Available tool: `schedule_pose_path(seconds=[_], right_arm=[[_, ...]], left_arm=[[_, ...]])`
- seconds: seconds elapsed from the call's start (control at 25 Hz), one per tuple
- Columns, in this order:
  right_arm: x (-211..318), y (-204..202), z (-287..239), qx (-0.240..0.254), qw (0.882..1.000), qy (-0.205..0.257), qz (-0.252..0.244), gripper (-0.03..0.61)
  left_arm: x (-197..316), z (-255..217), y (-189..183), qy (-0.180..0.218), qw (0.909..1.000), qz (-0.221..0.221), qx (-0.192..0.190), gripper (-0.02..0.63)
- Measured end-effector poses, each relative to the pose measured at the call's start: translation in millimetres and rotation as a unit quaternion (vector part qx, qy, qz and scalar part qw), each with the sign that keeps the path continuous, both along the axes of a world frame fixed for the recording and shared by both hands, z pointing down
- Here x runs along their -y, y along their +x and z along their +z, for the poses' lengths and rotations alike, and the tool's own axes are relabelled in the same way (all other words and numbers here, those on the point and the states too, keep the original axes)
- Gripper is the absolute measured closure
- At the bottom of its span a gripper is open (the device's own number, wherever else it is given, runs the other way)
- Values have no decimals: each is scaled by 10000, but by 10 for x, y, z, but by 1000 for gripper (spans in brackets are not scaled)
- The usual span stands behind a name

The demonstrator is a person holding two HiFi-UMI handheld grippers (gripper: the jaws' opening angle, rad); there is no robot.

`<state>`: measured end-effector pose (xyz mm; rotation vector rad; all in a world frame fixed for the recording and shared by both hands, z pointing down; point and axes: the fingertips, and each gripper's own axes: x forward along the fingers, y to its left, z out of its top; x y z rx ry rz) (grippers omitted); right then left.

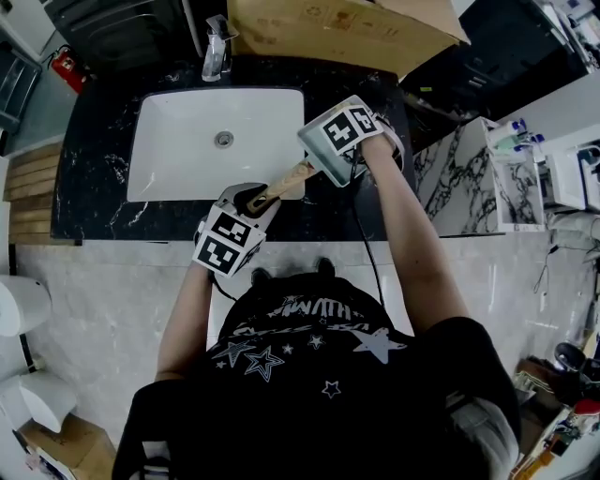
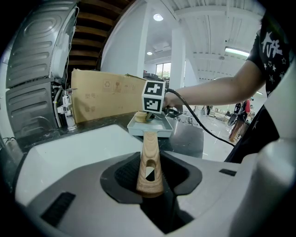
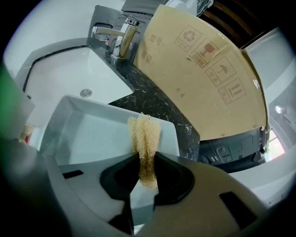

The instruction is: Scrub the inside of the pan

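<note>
Head view first: the person stands at a black, white-veined marble counter [image 1: 103,178] with a smooth white rectangular sink [image 1: 187,159] set into it. The pan [image 1: 317,150] is square, shallow and pale grey, with rounded corners. It is held over the strip of counter just right of the sink's right edge. Its tapered light-wood handle [image 1: 281,185] points toward the counter's front edge. The left gripper [image 1: 255,199] has its jaws pinching the end of that handle, by the hanging hole. The right gripper [image 1: 345,141] is over the pan, its jaws squeezing a coarse, tan, fibrous scrubber [image 3: 144,132] that reaches toward the pan's far wall. I cannot tell whether it touches the floor of the pan. A cardboard box [image 1: 337,28] stands along the counter's back edge, close behind the pan. A chrome faucet [image 1: 216,52] stands behind the sink. The widest room lies to the pan's left, over the sink.
</note>
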<state>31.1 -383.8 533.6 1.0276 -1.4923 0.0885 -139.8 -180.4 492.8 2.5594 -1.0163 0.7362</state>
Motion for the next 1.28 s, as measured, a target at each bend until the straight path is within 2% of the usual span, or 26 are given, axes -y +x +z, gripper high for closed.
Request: schedule_pose_path(seconds=[0.6, 1.0, 1.28], right_arm=[[-448, -507, 2, 719, 9929, -733, -607, 505], [-691, -688, 8, 846, 9836, -1181, -1067, 502], [-692, -701, 126, 1053, 9800, -1302, -1070, 499]], left_arm=[[-14, 2, 0, -46, 10000, -4, -2, 479], [-18, 6, 3, -34, 10000, -40, 16, 479], [-17, -4, 4, -22, 10000, -88, 29, 479]])
